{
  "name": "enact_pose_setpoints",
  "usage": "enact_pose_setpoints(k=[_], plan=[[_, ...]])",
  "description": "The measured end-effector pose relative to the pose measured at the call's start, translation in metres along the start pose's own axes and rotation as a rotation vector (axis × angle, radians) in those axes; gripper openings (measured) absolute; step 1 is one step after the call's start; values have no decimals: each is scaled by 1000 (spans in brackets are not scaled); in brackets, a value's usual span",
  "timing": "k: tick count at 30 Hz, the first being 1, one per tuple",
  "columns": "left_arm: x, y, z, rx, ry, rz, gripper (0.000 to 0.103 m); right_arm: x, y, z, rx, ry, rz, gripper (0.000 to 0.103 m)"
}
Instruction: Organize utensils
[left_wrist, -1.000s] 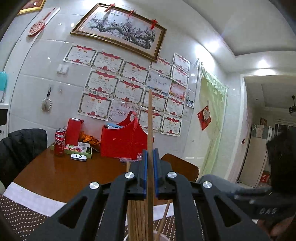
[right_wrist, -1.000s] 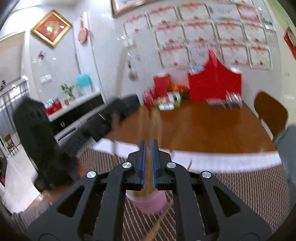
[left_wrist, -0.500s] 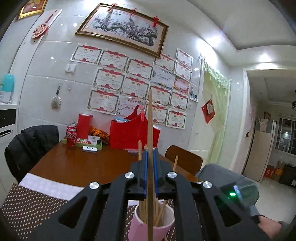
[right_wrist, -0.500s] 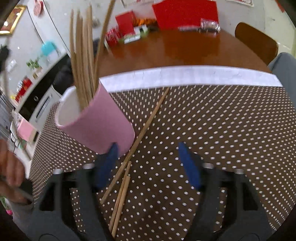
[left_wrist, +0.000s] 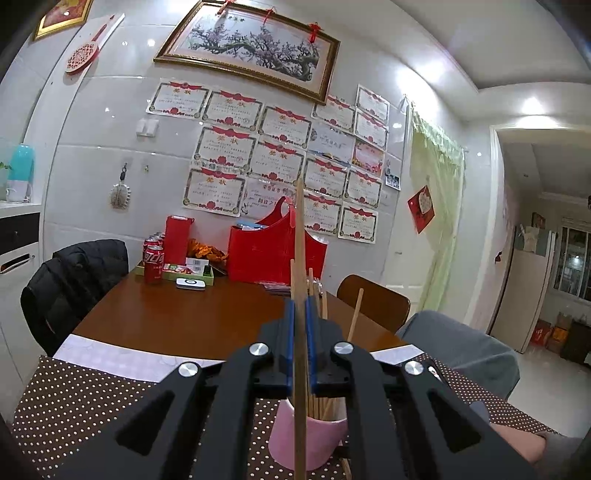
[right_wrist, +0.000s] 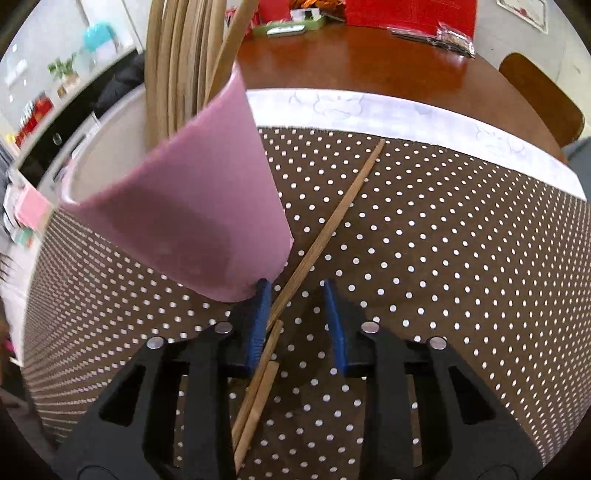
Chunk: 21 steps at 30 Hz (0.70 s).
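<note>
Down toward the loose chopsticks (right_wrist: 325, 236) by the pink cup (right_wrist: 192, 221) comes the right gripper (right_wrist: 295, 295), jaws apart and closing around one thin, light, stiff stick near its middle.

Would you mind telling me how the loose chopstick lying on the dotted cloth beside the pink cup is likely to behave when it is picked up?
The chopstick looks like thin, straight wood, so probably stiff and light. Lying flat on the dotted cloth, it may be hard to get under. It may pivot or slip in a narrow grip.
</note>
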<state>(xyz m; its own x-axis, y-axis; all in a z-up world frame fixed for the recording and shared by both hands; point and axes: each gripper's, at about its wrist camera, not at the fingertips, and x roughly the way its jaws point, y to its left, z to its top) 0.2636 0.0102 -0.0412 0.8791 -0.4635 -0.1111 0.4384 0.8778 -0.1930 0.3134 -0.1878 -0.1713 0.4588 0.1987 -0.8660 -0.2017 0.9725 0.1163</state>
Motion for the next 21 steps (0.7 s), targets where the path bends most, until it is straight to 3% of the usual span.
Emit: enact_pose_setpoints(k=[3,6,10,14,21], plan=[[1,-1,-2,6,13,0,6,4,11,-1,-60,9,-58,17],[3,0,-4,1,22,1,6,3,17,-2,-81,14,-71,17],[4,0,-4,-3,26,0,6,6,4,7,33,7,-30,16],[5,0,-5,-2,33,1,6,9,6,20,14,0,-59,14],[6,4,-6,-15,40,5,6,-3,-21,7,107,-64,40,6]])
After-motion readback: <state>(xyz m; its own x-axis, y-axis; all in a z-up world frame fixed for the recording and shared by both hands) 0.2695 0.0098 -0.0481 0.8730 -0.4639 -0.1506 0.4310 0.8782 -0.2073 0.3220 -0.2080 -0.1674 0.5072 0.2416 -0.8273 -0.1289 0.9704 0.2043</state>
